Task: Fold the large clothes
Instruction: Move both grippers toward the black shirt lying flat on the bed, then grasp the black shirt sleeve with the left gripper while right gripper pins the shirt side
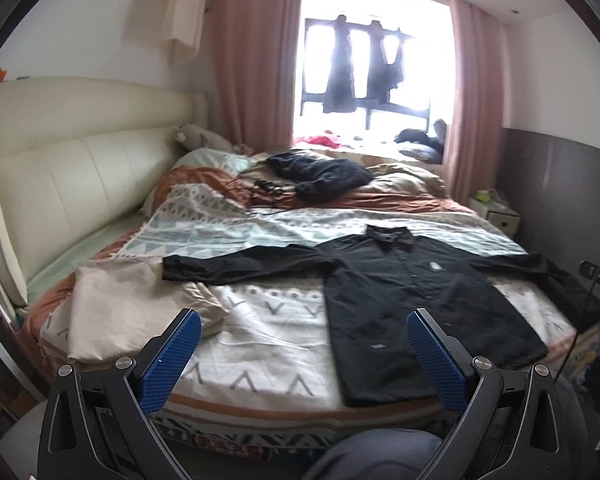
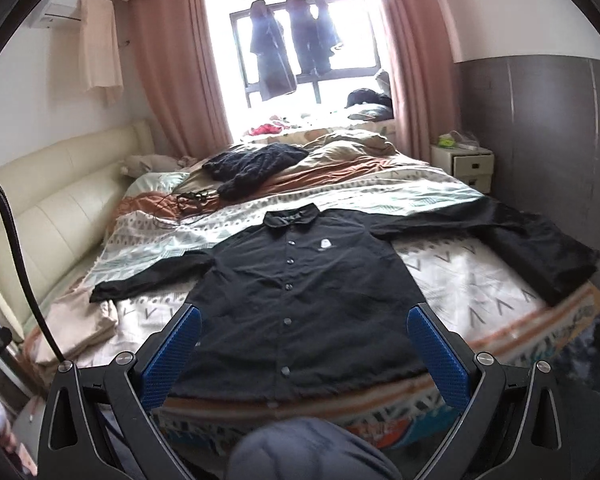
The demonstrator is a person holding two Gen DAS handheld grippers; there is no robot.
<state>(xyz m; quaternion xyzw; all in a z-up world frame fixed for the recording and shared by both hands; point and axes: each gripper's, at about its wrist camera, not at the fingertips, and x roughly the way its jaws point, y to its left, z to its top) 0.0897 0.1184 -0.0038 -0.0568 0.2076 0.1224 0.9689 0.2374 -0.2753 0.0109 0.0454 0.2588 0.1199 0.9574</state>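
Note:
A black button-up jacket (image 2: 300,292) lies flat and face up on the patterned bed cover (image 2: 460,280), collar toward the window and both sleeves spread out sideways. In the left wrist view the jacket (image 1: 420,292) lies to the right of centre, its left sleeve reaching across to a beige cloth (image 1: 132,312). My left gripper (image 1: 302,320) hovers open above the bed's near edge, left of the jacket's hem. My right gripper (image 2: 304,318) is open too, held above the jacket's lower front with nothing between its blue pads (image 2: 440,356).
A dark knitted garment (image 2: 252,164) and tangled black cables (image 2: 192,200) lie further up the bed (image 1: 260,412). A cream headboard (image 1: 68,184) runs along the left, a white nightstand (image 2: 464,164) stands at the right. Clothes hang in the window (image 2: 292,40). A person's grey-clad knee (image 2: 300,452) shows below.

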